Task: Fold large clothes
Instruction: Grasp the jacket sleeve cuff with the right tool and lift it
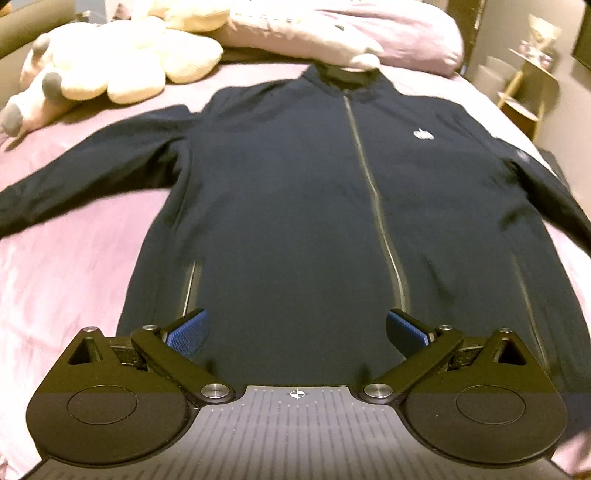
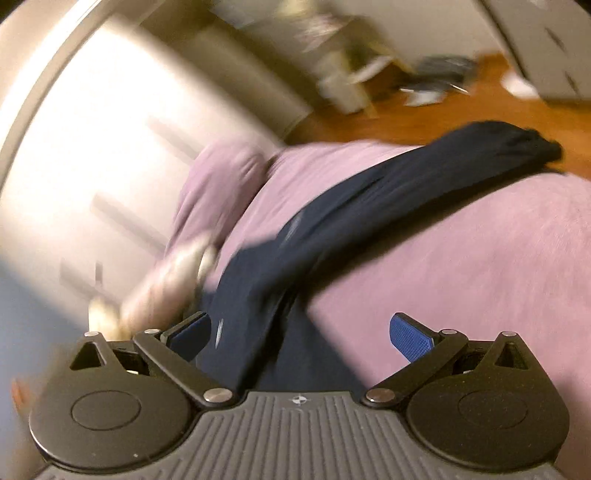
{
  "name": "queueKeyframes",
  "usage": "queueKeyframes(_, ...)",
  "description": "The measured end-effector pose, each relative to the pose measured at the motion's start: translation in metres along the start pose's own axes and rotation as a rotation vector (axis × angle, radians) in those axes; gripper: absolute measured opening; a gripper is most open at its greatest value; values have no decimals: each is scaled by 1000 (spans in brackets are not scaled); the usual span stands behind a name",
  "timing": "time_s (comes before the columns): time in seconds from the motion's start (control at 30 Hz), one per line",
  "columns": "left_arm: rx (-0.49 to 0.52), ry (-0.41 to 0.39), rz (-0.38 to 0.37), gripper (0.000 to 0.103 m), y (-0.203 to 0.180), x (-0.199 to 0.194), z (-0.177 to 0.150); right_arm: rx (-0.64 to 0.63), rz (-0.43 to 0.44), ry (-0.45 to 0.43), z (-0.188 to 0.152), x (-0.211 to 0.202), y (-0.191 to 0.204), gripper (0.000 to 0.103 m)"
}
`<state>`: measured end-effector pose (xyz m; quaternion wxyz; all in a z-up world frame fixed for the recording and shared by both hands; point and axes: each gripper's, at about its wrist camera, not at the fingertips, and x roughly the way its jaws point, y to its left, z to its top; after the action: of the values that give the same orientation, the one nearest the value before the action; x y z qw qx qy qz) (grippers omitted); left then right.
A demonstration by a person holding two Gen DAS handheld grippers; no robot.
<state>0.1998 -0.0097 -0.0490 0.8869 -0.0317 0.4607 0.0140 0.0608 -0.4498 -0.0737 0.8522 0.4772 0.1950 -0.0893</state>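
A dark navy zip jacket lies flat, front up, on a pink bed, collar toward the pillows, both sleeves spread out sideways. My left gripper is open and empty, hovering over the jacket's lower hem near the zipper. In the blurred right wrist view, my right gripper is open and empty above the jacket's sleeve, which runs across the bed to a cuff at the bed's edge.
A cream plush toy and a pink pillow lie at the head of the bed. A small shelf stands at the right. Wooden floor with scattered items lies beyond the bed edge.
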Motion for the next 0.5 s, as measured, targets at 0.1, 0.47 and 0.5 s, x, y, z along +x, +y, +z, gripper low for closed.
queueKeyframes(0.1,-1,-19,31,103,-1,26,18,161,-48,-63,40,24,-44,81)
queueKeyframes(0.47,-123,45,50,103,21,80,30,554,-120,-226,71,81,-157,39)
queueKeyframes(0.5,-116,45,49,103,22,82,29,572,-117,-228,72,86,-163,27)
